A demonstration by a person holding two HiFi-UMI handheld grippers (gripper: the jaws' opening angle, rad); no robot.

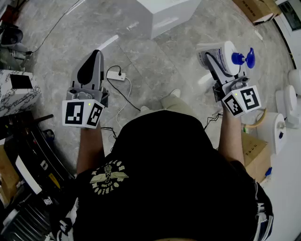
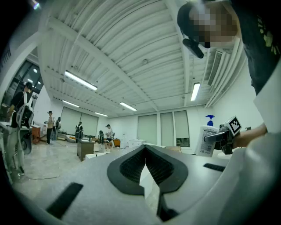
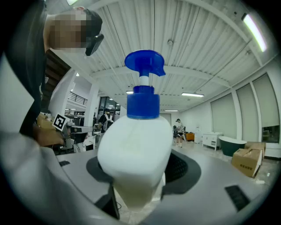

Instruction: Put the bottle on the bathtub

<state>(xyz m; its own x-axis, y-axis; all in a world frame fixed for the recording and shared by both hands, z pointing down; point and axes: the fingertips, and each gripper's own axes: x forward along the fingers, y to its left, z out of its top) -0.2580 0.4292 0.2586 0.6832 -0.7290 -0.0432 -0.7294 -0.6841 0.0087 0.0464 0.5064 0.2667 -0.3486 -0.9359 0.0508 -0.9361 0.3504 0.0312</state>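
Note:
My right gripper (image 1: pixel 218 66) is shut on a white bottle (image 1: pixel 225 57) with a blue pump head (image 1: pixel 245 58), held in the air above the grey floor. In the right gripper view the bottle (image 3: pixel 136 149) fills the middle, upright between the jaws, and hides the fingertips. It also shows at the right of the left gripper view, as the bottle (image 2: pixel 206 139). A dark green bathtub (image 3: pixel 232 145) stands far off at the right of the right gripper view. My left gripper (image 1: pixel 93 63) is shut and holds nothing; its pads (image 2: pixel 131 165) meet.
A white power strip (image 1: pixel 115 74) with its cable lies on the floor between the grippers. A white block (image 1: pixel 167 14) stands ahead. Cardboard boxes (image 1: pixel 254 155) and white fixtures (image 1: pixel 277 129) are at the right, dark shelves (image 1: pixel 28 155) at the left. People (image 2: pixel 52 127) stand far off.

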